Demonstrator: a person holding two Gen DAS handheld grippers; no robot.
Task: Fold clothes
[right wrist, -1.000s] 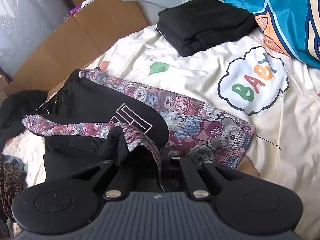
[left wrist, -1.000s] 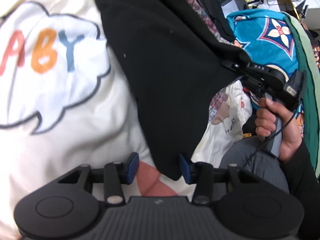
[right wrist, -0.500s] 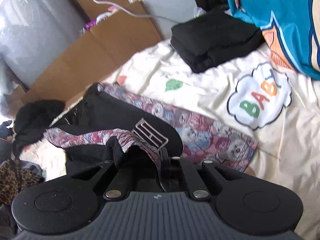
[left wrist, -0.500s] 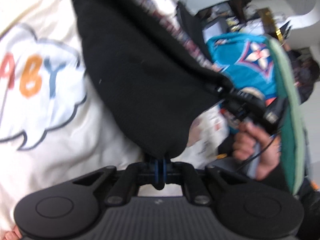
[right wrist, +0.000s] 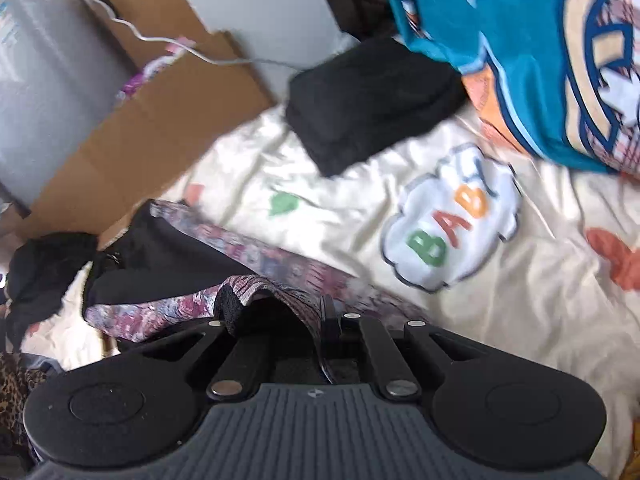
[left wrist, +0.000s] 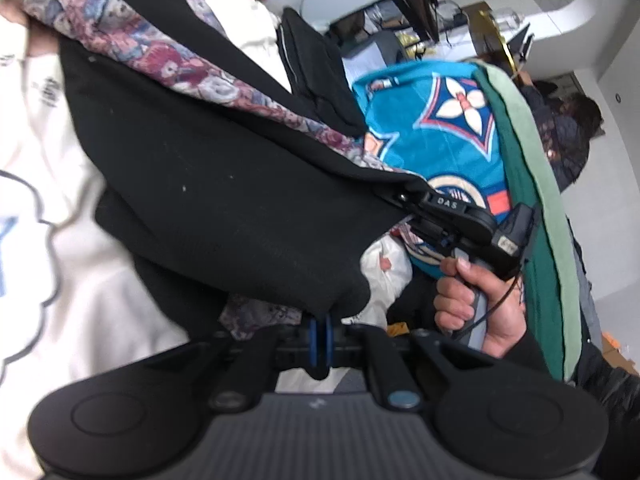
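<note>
A black garment with a bear-patterned lining (left wrist: 224, 200) is lifted off a cream bed sheet (left wrist: 60, 264). My left gripper (left wrist: 320, 320) is shut on its lower black edge. My right gripper (right wrist: 326, 312) is shut on another corner of the same garment (right wrist: 168, 248), with patterned fabric bunched over its fingers. The right gripper (left wrist: 404, 200) also shows in the left wrist view, held by a hand at the garment's right corner.
A folded black pile (right wrist: 372, 100) lies at the back of the bed. A teal patterned blanket (right wrist: 520, 40) hangs at the right. Cardboard (right wrist: 132, 120) stands at the left edge. A "BABY" cloud print (right wrist: 452, 220) marks the sheet. Dark clothes (right wrist: 40, 268) lie at left.
My left gripper closed on the garment's black edge and lifted it. My right gripper raised its corner too, and the view tilted toward the blanket.
</note>
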